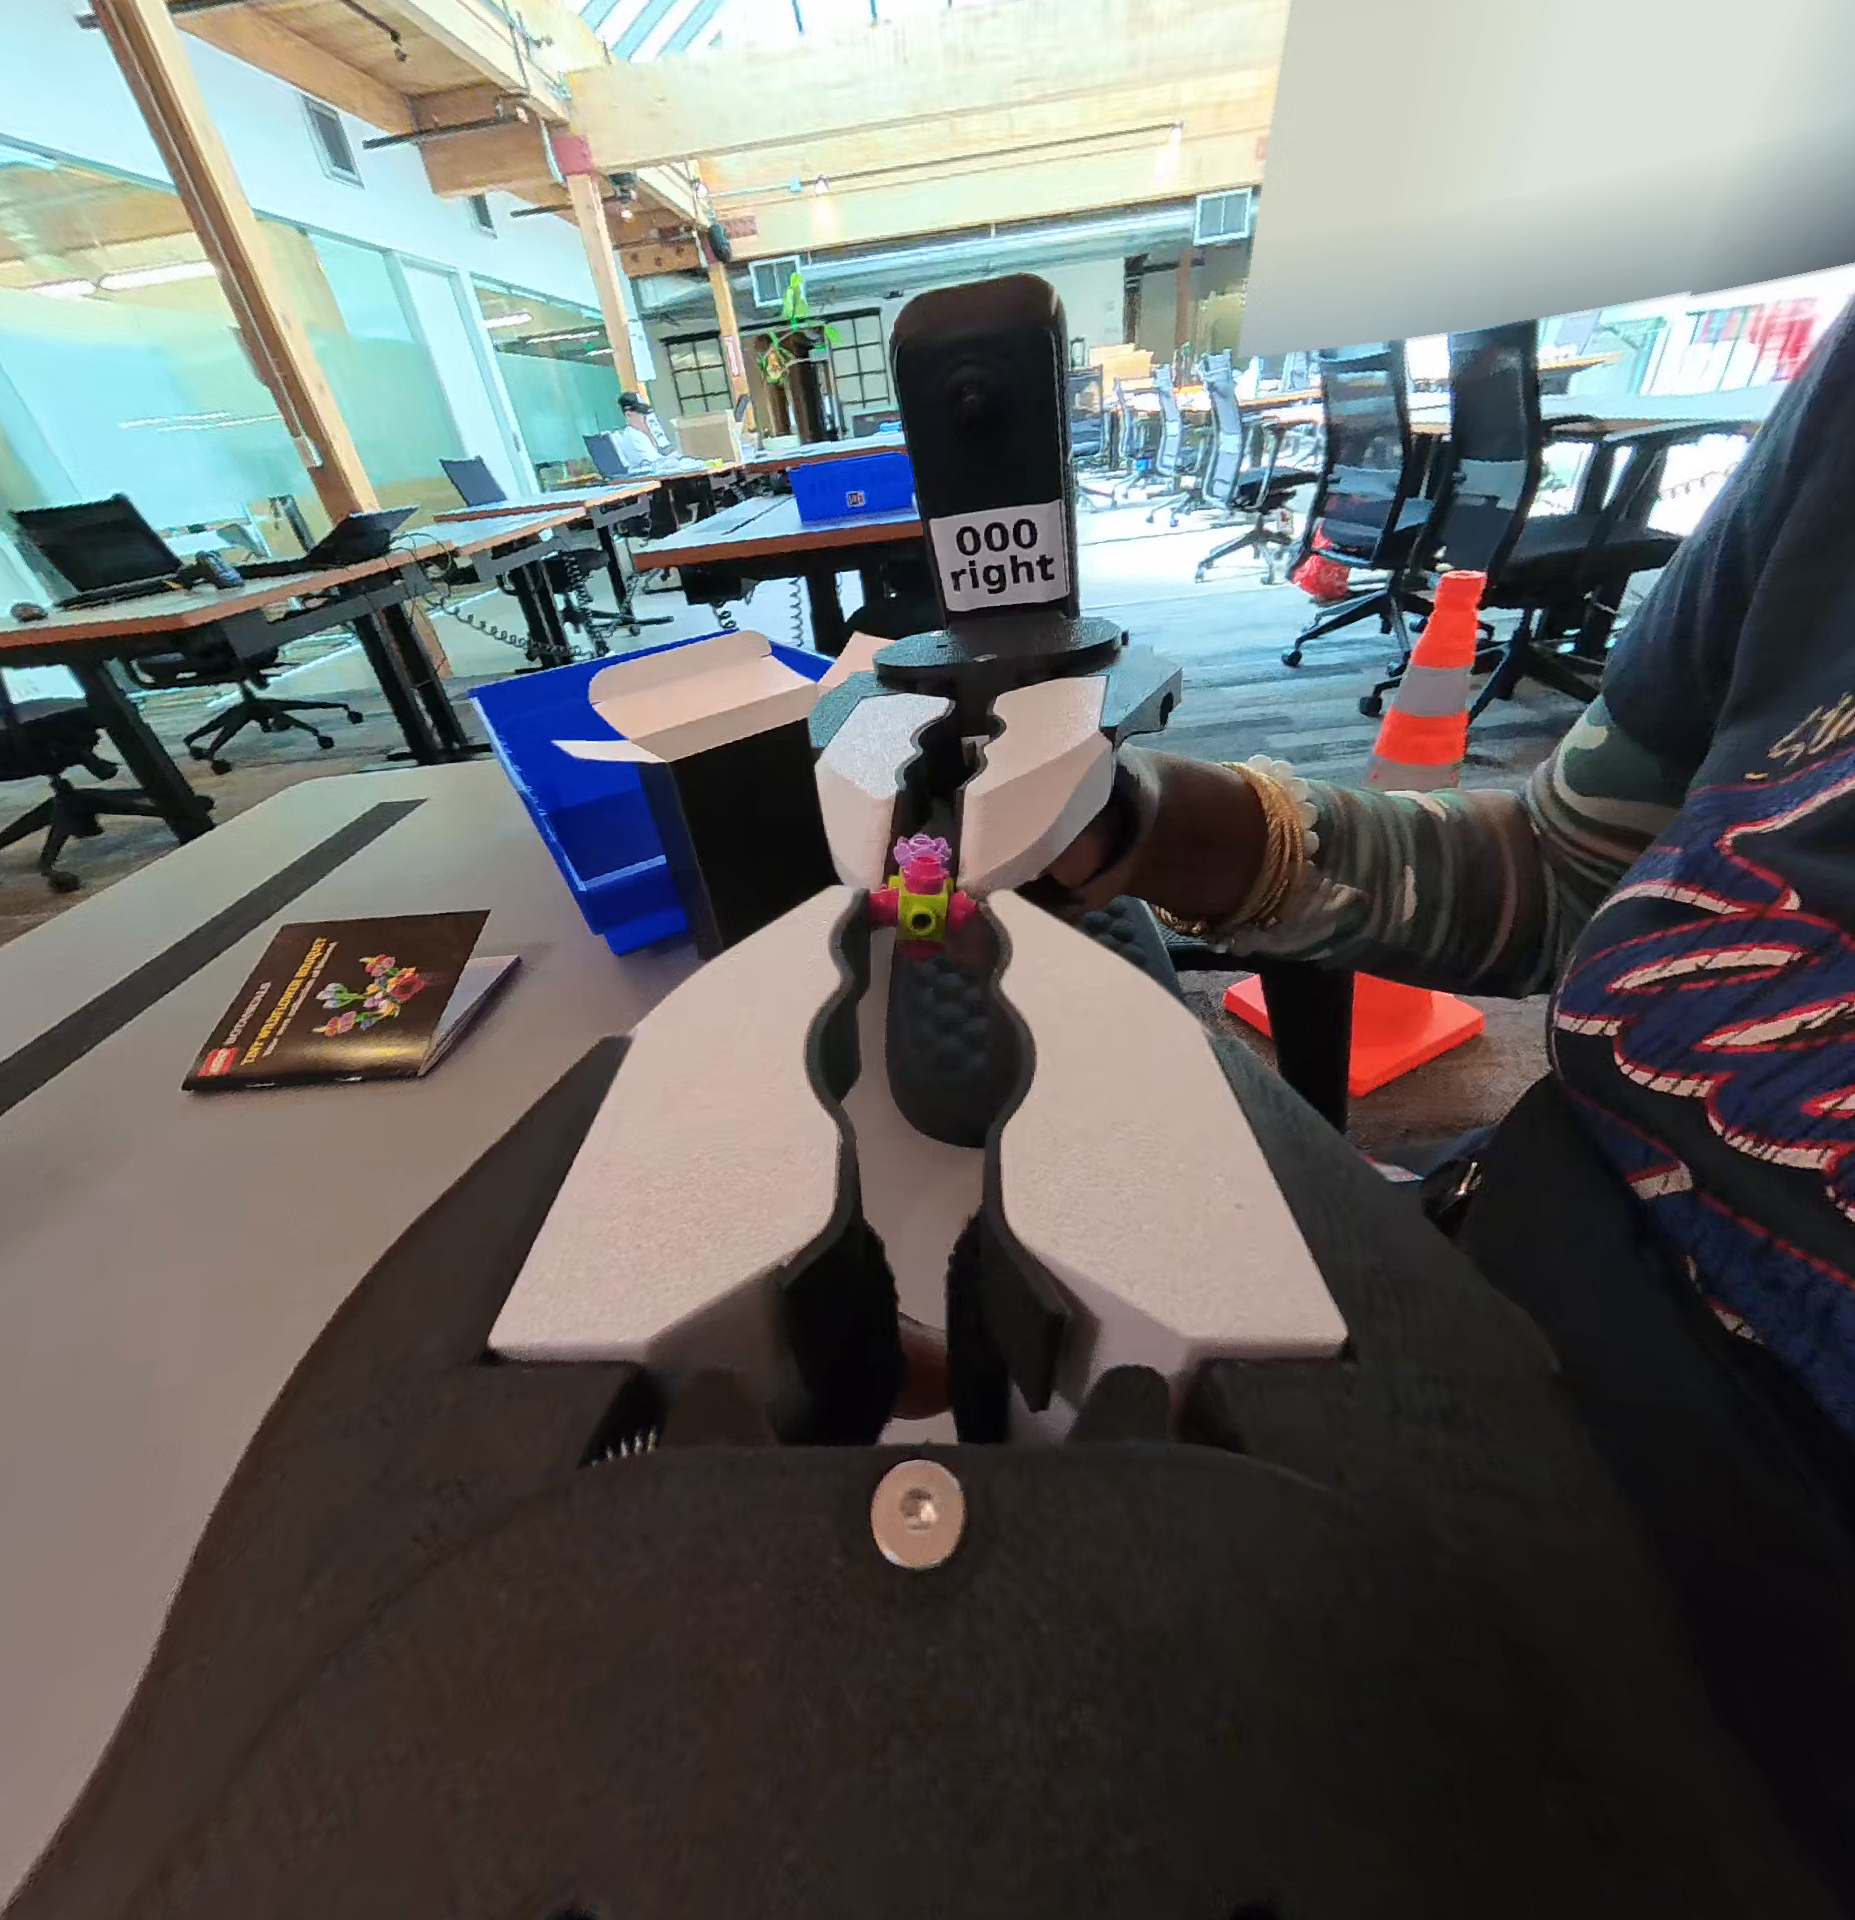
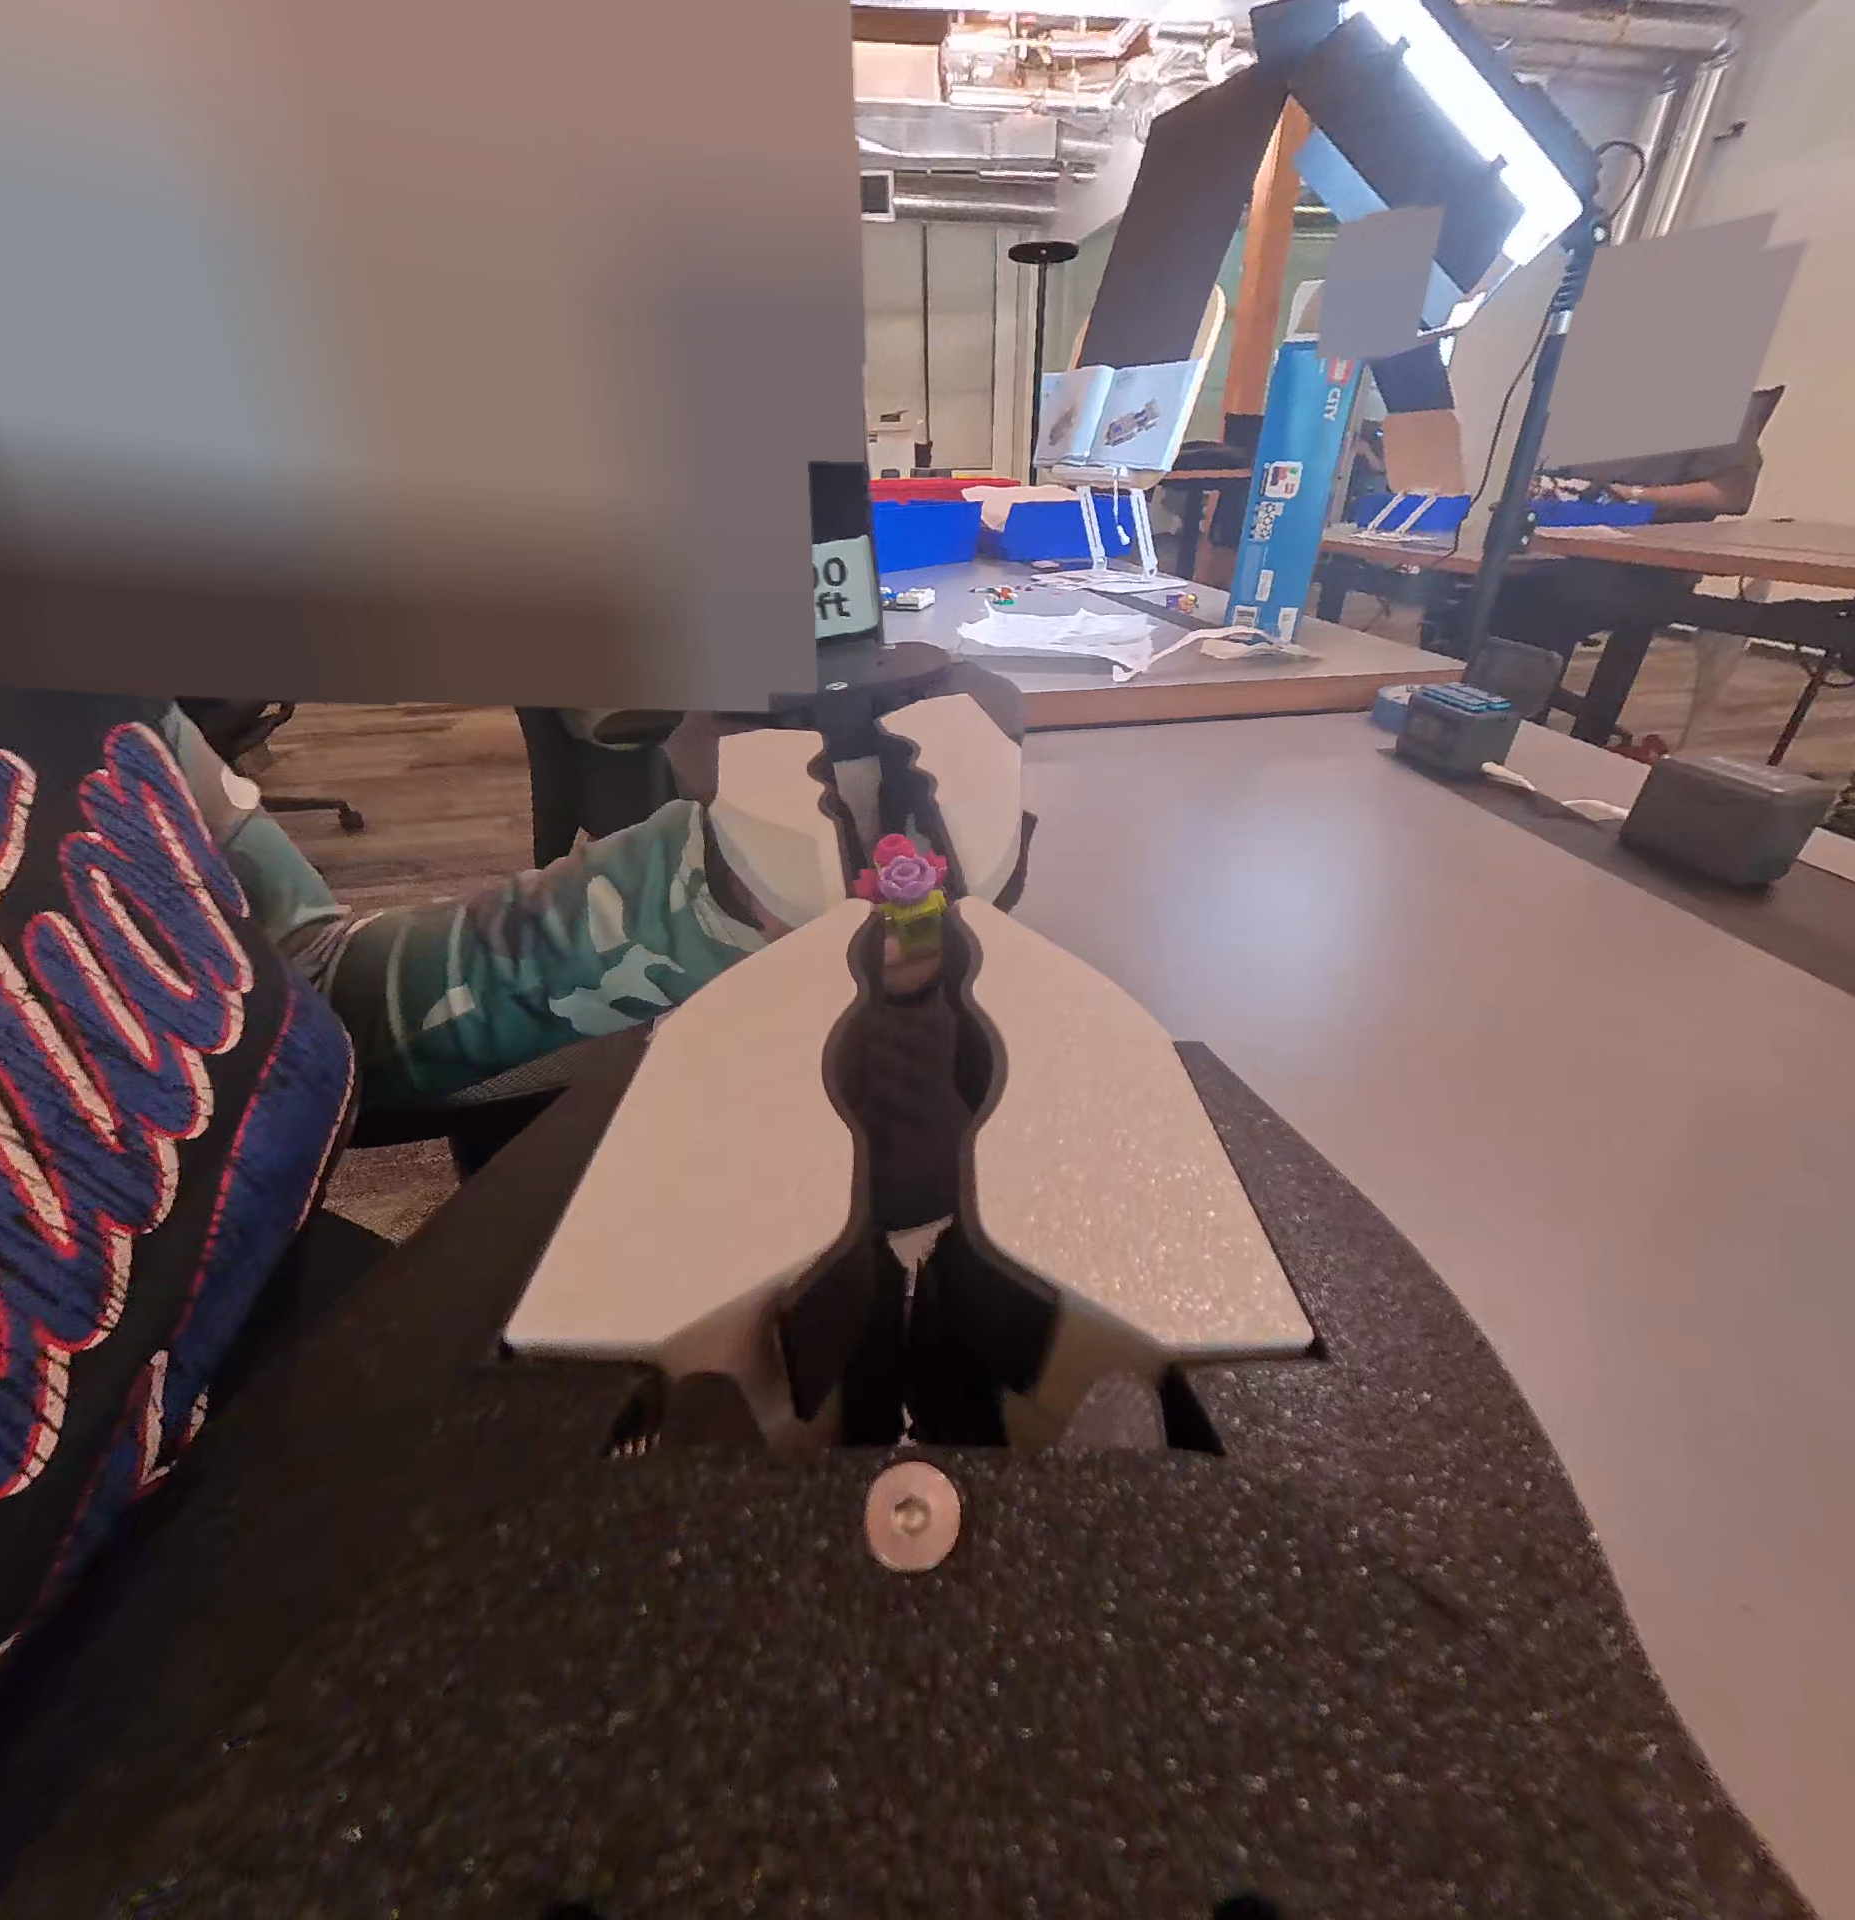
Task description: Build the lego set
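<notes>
The build looks to be at an early stage, judged from how little is assembled: the only piece of the set in sight is a small flower cluster (image 1: 923, 896), a lime-green studded block with magenta blossoms at its sides and a lilac blossom on top, held in the air off the near edge of the tabletop (image 1: 123, 1195) rather than resting on it. The instruction booklet (image 1: 351, 1000) lies closed on the tabletop toward its far edge, just short of the blue bin (image 1: 570, 769) and the opened black box (image 1: 725, 790) that stands against it. No other loose bricks show near the person, so most of the bouquet appears still to be made. The left hand-held gripper (image 1: 921, 914) has its fingers drawn nearly together and clamps the lime block at the very tips. The right hand-held gripper (image 2: 907, 914) faces it nose to nose, its fingers likewise nearly closed; its tips meet the same cluster at the lilac blossom, apparently pinching it, though exactly where it grips is hard to tell.
</notes>
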A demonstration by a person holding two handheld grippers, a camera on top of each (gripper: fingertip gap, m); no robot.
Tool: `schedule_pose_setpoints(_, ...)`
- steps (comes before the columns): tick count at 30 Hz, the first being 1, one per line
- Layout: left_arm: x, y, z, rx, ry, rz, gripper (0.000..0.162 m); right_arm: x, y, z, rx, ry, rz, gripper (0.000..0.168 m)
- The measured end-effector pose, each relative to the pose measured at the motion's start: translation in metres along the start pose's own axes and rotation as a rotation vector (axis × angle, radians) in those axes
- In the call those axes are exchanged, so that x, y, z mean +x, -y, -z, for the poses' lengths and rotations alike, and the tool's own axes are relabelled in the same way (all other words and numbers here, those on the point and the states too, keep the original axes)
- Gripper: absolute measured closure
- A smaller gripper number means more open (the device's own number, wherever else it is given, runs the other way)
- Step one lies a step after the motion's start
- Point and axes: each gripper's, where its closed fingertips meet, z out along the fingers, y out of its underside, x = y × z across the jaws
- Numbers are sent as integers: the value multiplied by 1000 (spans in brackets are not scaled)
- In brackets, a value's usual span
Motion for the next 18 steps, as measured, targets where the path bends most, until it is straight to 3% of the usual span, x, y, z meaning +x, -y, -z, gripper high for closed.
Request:
schedule_pose_setpoints(12, 0, -8, -2, -30, -41, 109, 144, 1, -8, 1, -75, -40, 119, 158)
schedule_pose_setpoints(18, -3, -10, -2, -51, -6, 45, 145, 4, -9, 3, -95, -58, 119, 157)
